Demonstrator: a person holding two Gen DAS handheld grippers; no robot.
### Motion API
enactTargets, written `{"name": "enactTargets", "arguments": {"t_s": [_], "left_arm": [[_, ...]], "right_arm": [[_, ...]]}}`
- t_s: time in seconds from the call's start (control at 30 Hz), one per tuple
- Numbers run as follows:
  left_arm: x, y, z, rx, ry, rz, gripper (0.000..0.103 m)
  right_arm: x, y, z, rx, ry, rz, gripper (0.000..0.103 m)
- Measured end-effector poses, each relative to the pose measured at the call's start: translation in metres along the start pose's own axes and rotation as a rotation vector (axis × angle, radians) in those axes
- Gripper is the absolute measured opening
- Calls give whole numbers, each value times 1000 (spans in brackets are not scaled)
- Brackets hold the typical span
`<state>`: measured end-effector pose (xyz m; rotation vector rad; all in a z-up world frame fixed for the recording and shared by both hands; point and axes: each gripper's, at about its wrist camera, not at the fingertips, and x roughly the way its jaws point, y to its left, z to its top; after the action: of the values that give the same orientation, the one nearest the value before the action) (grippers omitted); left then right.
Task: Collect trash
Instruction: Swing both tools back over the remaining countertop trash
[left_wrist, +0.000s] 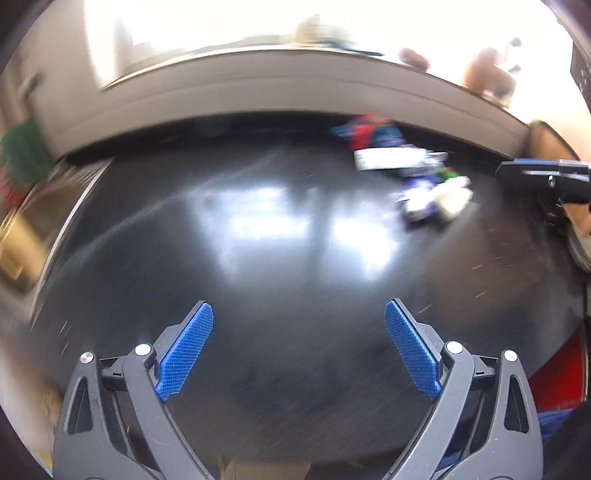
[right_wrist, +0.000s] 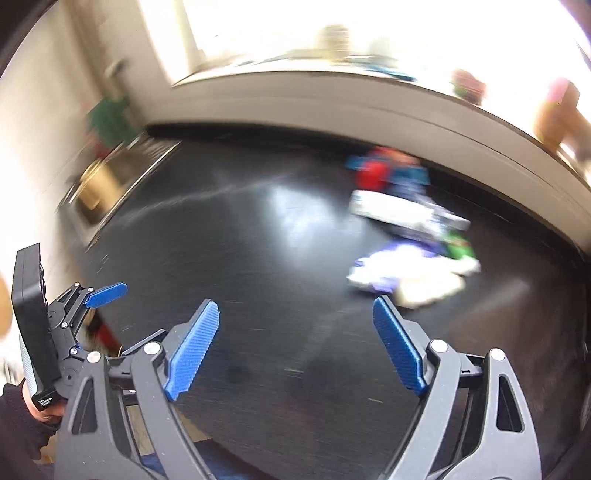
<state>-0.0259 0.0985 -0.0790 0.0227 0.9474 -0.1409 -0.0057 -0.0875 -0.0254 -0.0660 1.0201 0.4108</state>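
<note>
Both grippers hang over the dark counter (left_wrist: 258, 258) with nothing in them: the left gripper (left_wrist: 299, 314) is spread wide, and so is the right gripper (right_wrist: 295, 314). The trash (right_wrist: 406, 251), a blurred heap of wrappers and paper, lies right of centre in both views, near the counter's far edge.

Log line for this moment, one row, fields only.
left gripper: open, empty | right gripper: open, empty | trash pile: on dark counter, far right, untouched | view: blurred
</note>
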Motion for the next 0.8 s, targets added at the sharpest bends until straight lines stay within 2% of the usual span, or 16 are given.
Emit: {"name": "enactTargets", "arguments": {"t_s": [0.2, 0.27, 0.43, 0.6, 0.8], "left_arm": [[22, -73, 42, 159, -13, -68, 92], [30, -88, 50, 194, -6, -77, 92], [51, -101, 66, 228, 20, -80, 92], [83, -110, 80, 248, 57, -62, 92], [132, -124, 93, 300, 114, -62, 92]], "right_arm": [[-28, -98, -22, 145, -39, -72, 83], [-32, -116, -27, 171, -42, -81, 83], [-32, -150, -28, 205, -41, -85, 83], [-16, -170, -14, 203, -28, -76, 81], [35, -195, 12, 156, 38, -74, 75]]}}
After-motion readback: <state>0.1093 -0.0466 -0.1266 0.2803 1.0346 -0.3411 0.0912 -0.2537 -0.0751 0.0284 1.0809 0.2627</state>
